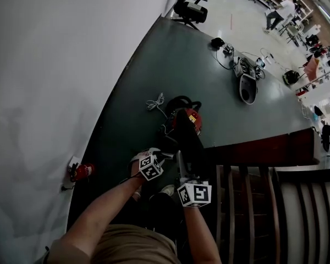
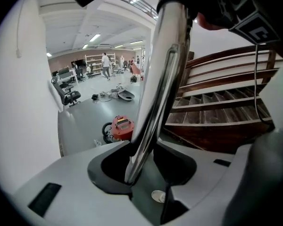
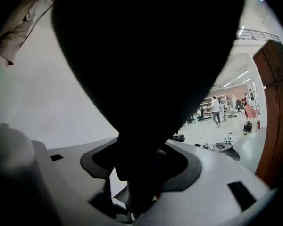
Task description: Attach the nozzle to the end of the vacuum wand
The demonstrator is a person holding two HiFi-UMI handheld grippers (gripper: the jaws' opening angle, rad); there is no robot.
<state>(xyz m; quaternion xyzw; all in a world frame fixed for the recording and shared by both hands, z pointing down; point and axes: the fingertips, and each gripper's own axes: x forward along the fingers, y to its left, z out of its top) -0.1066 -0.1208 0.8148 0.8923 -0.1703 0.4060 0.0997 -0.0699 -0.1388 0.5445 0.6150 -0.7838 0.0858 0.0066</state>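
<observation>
Two grippers are shown over a grey floor (image 1: 154, 65). The left gripper (image 1: 157, 158) is clamped on the chrome wand (image 2: 162, 79), which rises slanting from its jaws. The right gripper (image 1: 190, 187) is closed on the black nozzle (image 3: 146, 55), held at the wand's upper end; whether the two are joined cannot be told. The red vacuum (image 2: 122, 127) stands on the floor near the stairs (image 2: 217, 107).

Large lab hall, shelving (image 2: 95, 58), office chairs (image 1: 190, 5), wooden staircase (image 2: 217, 112)

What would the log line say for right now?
left gripper: shut on wand | right gripper: shut on nozzle | vacuum: on floor
</observation>
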